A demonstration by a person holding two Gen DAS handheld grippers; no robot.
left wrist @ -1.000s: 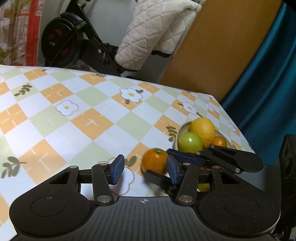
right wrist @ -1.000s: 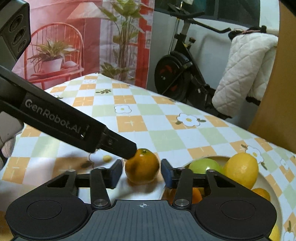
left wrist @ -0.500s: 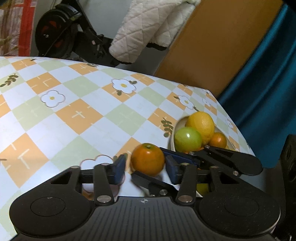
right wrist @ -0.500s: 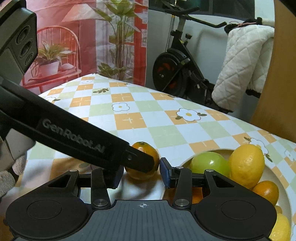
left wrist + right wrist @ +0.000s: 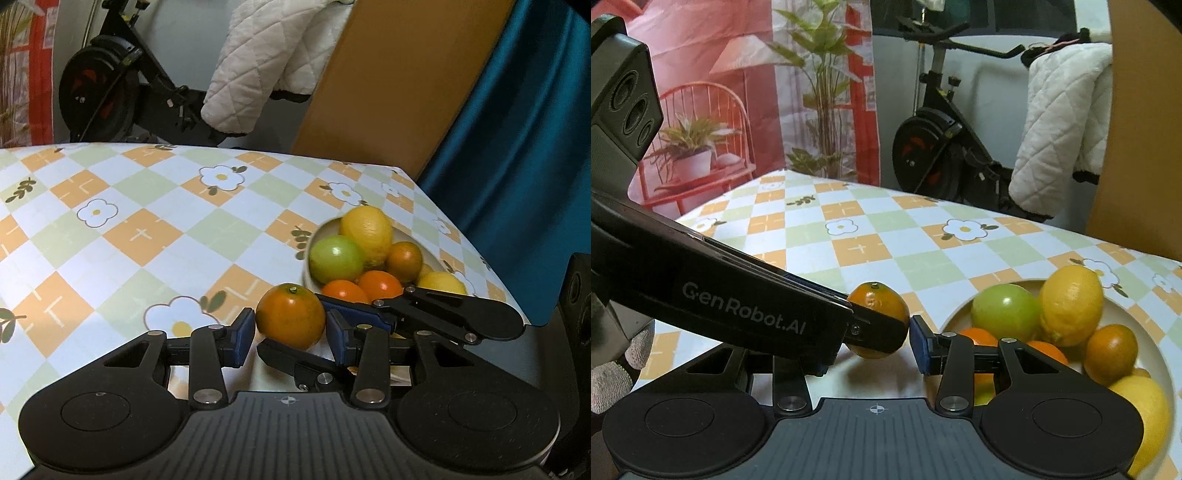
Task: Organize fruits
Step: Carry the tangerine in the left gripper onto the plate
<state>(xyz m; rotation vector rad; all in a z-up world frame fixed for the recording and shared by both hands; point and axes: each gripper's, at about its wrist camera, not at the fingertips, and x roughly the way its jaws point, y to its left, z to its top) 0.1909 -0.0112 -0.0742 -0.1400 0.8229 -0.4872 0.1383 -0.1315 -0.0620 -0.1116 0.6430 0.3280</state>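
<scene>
Orange mandarin [image 5: 290, 319] now between both grippers

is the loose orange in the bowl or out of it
Out: the orange sits on the tablecloth beside the bowl.

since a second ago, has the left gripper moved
Yes. The left gripper has slid right in the right wrist view, toward the bowl, its finger crossing the orange. Its jaws have just been closing with the orange between them.

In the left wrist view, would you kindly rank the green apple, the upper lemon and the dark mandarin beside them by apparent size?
1-2. Lemon and green apple: alike, so unranked.
3. Dark mandarin: clearly smallest, at similar distance in the bowl.
</scene>
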